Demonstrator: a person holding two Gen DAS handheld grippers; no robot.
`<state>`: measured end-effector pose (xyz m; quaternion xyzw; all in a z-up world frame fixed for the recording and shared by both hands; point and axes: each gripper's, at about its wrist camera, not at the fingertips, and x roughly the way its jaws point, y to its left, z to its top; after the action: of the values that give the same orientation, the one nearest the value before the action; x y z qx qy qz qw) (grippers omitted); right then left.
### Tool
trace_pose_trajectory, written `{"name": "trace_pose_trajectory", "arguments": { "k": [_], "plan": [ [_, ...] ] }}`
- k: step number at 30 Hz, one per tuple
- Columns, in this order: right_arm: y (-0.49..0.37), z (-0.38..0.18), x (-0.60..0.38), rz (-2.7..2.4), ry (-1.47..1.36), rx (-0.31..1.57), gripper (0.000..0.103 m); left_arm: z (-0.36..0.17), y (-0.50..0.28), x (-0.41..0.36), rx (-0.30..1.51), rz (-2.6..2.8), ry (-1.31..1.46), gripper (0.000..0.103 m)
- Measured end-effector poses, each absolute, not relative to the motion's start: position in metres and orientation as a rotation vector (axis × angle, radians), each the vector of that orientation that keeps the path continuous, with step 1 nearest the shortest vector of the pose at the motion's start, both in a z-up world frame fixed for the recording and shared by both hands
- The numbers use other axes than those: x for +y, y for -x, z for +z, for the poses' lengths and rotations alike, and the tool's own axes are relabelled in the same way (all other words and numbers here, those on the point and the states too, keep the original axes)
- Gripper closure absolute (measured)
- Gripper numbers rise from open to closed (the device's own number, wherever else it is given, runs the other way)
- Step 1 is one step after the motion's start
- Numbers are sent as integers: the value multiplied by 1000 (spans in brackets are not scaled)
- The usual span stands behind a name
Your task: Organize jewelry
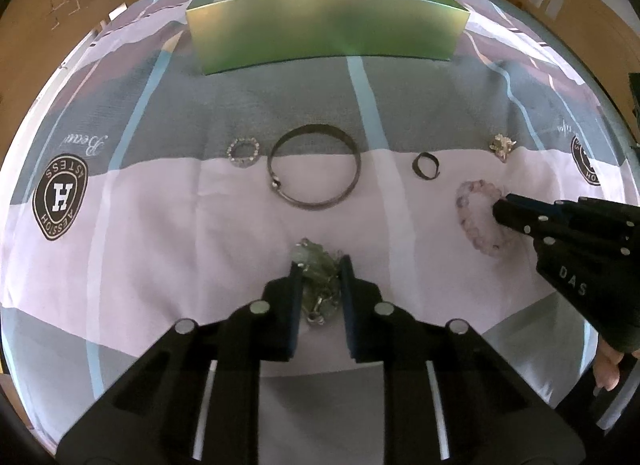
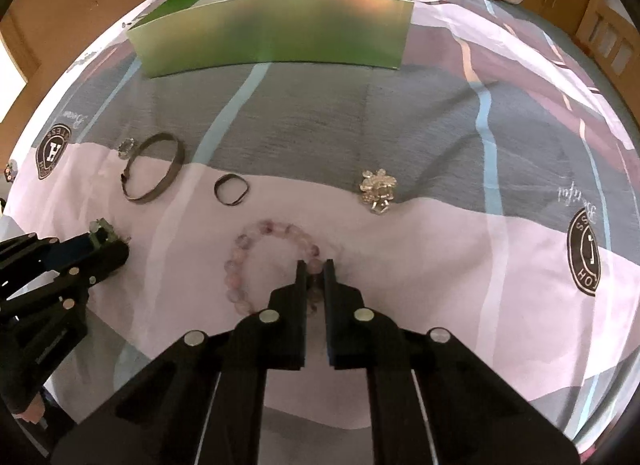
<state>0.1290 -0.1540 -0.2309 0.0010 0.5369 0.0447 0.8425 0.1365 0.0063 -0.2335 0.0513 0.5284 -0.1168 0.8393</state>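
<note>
Surface: a bed with a bedspread [image 1: 160, 225] in pink, grey and light-blue blocks, printed with round dark badges.
Green box [image 1: 328, 33]: open-topped, standing toward the far edge of the bed, near the pillows; its inside floor looks pale.
Left gripper [image 1: 320, 265]: fingers clenched on a cluster of greenish glass-like beads [image 1: 316, 265], low over the pink band toward the near edge of the bed. Seen from the right wrist view, this gripper [image 2: 114, 239] comes in from the left edge with the green beads showing at its tip.
Right gripper [image 2: 315, 267]: fingers nearly together, pinching a bead on the near-right arc of the pink bead bracelet [image 2: 256, 253], which lies flat on the pink band. In the left wrist view the same gripper [image 1: 502, 205] reaches in from the right and its tip meets the bracelet [image 1: 472, 217].
Large metal bangle [image 1: 316, 167]: lying flat across the line where the grey and pink bands meet, middle of the bed.
Sparkly ring [image 1: 243, 152]: just beside the bangle, toward the left edge of the bed.
Small dark ring [image 1: 425, 166]: apart from the bangle, on its right.
Crystal brooch-like piece [image 2: 377, 187]: on the grey-pink border, beyond the bracelet toward the right edge.
</note>
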Motion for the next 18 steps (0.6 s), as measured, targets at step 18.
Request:
{"name": "trace_pose_trajectory", "arguments": {
  "k": [18],
  "plan": [
    [-113, -206, -155, 55, -22, 1069, 95, -202, -126, 23, 1036, -219, -58, 96]
  ]
}}
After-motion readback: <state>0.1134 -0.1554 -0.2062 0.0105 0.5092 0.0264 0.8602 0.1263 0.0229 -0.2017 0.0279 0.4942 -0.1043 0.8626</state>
